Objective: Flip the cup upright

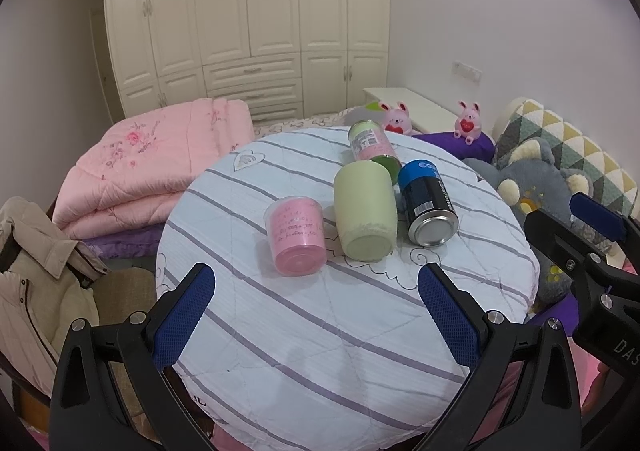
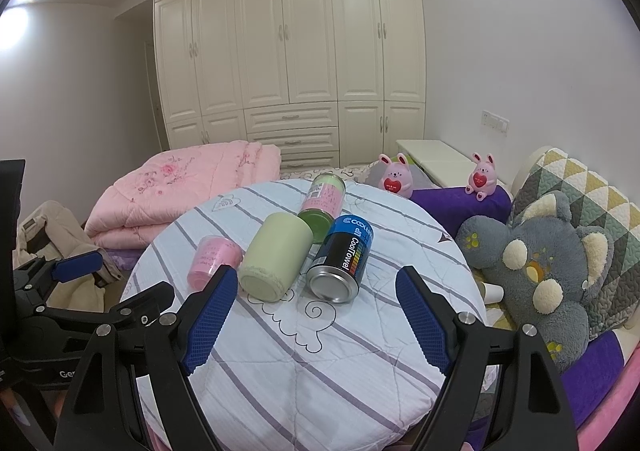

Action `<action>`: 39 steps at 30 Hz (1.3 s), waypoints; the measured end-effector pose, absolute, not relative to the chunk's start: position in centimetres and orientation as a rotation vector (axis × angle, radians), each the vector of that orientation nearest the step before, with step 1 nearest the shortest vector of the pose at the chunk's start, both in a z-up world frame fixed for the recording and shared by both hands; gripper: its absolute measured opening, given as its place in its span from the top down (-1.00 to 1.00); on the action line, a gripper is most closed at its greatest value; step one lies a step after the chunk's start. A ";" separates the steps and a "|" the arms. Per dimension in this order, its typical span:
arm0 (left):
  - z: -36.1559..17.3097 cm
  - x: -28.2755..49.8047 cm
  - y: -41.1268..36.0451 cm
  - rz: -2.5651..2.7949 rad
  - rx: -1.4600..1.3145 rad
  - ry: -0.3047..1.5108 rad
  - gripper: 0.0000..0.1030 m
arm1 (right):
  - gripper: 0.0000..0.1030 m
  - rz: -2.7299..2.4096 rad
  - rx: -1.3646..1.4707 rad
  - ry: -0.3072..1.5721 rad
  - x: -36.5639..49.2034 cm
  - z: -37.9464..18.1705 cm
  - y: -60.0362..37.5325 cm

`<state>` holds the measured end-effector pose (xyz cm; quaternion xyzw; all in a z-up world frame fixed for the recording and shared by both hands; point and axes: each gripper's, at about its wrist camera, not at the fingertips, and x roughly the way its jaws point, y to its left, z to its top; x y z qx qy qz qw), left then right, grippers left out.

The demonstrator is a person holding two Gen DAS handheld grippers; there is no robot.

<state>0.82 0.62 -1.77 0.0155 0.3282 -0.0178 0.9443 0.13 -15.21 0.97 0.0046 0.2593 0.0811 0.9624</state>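
A pale green cup (image 1: 365, 211) lies on its side on the round striped table (image 1: 320, 331), base toward me; it also shows in the right wrist view (image 2: 276, 255). A pink cup (image 1: 295, 237) sits to its left, wide end toward me, and shows in the right wrist view (image 2: 212, 261). A blue and black can (image 1: 428, 205) lies to its right. My left gripper (image 1: 316, 315) is open and empty, short of the cups. My right gripper (image 2: 316, 319) is open and empty, near the green cup and the can (image 2: 342, 265).
A pink and green bottle (image 1: 370, 143) lies behind the cups. A folded pink quilt (image 1: 152, 167) sits on the left, a beige coat (image 1: 36, 275) nearer. A grey plush toy (image 2: 536, 271) and patterned pillow (image 2: 580, 187) lie right of the table. Wardrobes (image 1: 248, 11) stand behind.
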 end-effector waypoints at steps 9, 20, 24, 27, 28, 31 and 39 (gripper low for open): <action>-2.5 2.0 0.9 -0.030 0.029 0.696 -0.99 | -0.61 0.151 0.020 0.554 0.9 0.2 -15.6; -3.5 4.7 1.1 -0.025 0.023 0.735 -0.99 | -0.60 0.103 0.069 0.656 4.2 -1.2 -16.3; -3.8 6.2 1.4 -0.015 0.018 0.749 -0.99 | -0.60 0.098 0.120 0.710 6.2 -2.2 -16.9; -4.1 7.4 1.7 -0.008 0.015 0.759 -0.99 | -0.60 0.080 0.159 0.746 7.9 -3.0 -17.1; -4.2 7.8 1.8 -0.005 0.014 0.764 -0.99 | -0.61 0.070 0.176 0.763 8.7 -3.3 -17.3; -4.5 9.2 1.8 0.000 0.015 0.774 -0.99 | -0.60 0.049 0.205 0.798 10.4 -4.1 -17.3; -5.0 12.8 1.9 0.005 0.012 0.788 -0.99 | -0.60 0.032 0.252 0.872 14.0 -6.0 -17.0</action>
